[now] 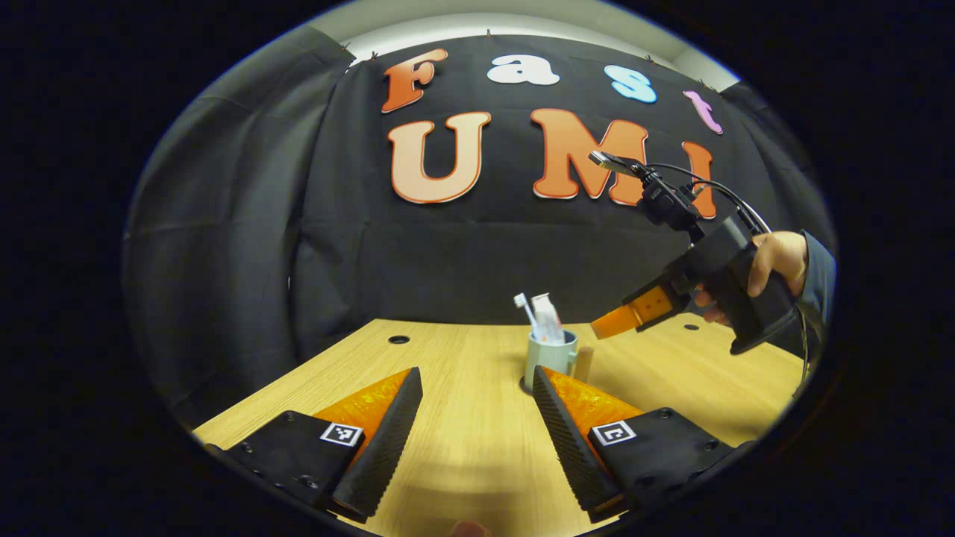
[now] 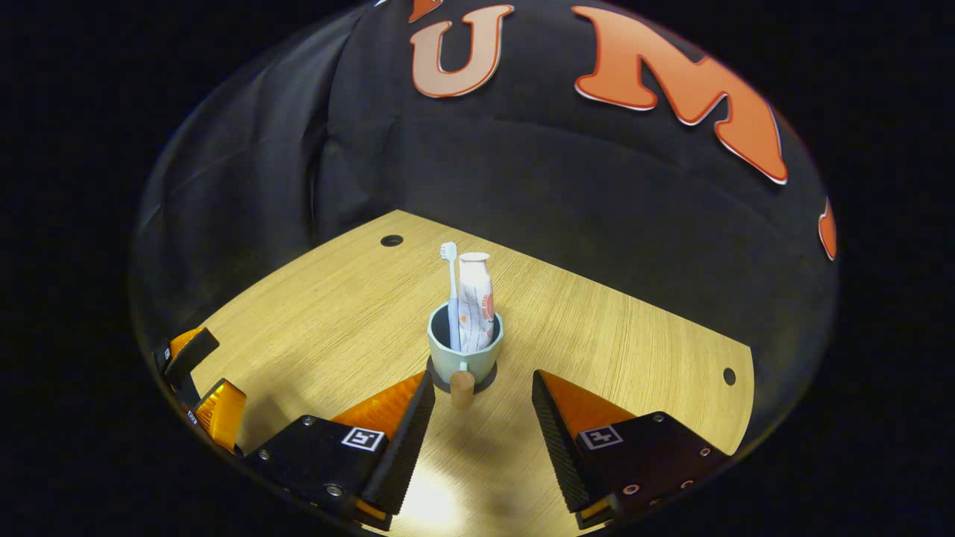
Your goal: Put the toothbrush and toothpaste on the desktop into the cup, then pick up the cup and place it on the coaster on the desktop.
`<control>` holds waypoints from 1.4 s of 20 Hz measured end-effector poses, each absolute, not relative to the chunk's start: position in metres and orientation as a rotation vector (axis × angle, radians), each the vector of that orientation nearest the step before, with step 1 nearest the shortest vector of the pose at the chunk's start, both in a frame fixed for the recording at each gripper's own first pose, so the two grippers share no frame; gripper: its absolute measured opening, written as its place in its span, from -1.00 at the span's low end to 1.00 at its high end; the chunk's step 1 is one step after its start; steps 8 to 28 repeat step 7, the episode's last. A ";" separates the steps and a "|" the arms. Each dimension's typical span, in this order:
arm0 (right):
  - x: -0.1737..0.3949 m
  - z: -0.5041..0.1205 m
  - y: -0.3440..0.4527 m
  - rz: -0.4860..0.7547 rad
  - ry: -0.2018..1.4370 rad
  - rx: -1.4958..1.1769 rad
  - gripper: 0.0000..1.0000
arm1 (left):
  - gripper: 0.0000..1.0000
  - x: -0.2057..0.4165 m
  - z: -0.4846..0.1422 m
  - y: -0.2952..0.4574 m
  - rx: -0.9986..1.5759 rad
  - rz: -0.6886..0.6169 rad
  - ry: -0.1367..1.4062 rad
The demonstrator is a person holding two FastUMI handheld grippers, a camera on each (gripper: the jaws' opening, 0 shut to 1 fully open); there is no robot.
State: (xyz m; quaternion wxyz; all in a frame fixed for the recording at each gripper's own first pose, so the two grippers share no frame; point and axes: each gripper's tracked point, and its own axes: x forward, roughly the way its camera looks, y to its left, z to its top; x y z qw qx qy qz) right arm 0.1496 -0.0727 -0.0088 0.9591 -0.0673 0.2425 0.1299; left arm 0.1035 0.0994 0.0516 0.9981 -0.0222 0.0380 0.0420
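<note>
Pale wood-grain desktop [image 2: 336, 313] with round cable holes near its far edges, backed by black cloth. Near the middle, pale bluish cup [image 2: 465, 347] upright on a dark round coaster [image 2: 489, 382], of which just a thin rim peeks out around the base. Inside the cup, white toothbrush [image 2: 451, 287] standing bristles up on the left, and white toothpaste [image 2: 475, 302] tube just beside it on the right, both leaning slightly and rising well above the rim. Wooden handle [image 2: 462, 388] of the cup pointing toward the right gripper view's camera. Right gripper [image 2: 483, 418] low over the desktop, just short of the handle, fingers spread wide and empty, touching nothing. Same cup [image 1: 550, 356] in the left gripper view, farther off, with toothbrush [image 1: 525, 307] and toothpaste [image 1: 547, 319] poking out and the wooden handle [image 1: 583, 363] on its right side. Left gripper [image 1: 477, 406] also spread wide and empty, well back from the cup, the cup partly behind its right-hand fingertip. At right in that view, right gripper [image 1: 608, 326] held up in the air by a hand [image 1: 776, 261] with a dark sleeve, tilted down toward the cup, cable trailing from its top; whether its fingers are apart cannot be told from that angle. At the left edge of the right gripper view, part of the left gripper [image 2: 201, 388] near the desk edge.
</note>
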 end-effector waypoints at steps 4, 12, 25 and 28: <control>0.117 0.023 -0.114 0.189 0.335 -0.140 0.65 | 0.91 0.106 0.083 0.065 -0.061 0.049 0.012; 0.095 0.039 -0.149 0.119 0.212 -0.128 0.70 | 0.91 0.100 0.102 0.045 -0.069 0.026 -0.027; 0.095 0.039 -0.149 0.119 0.212 -0.128 0.70 | 0.91 0.100 0.102 0.045 -0.069 0.026 -0.027; 0.095 0.039 -0.149 0.119 0.212 -0.128 0.70 | 0.91 0.100 0.102 0.045 -0.069 0.026 -0.027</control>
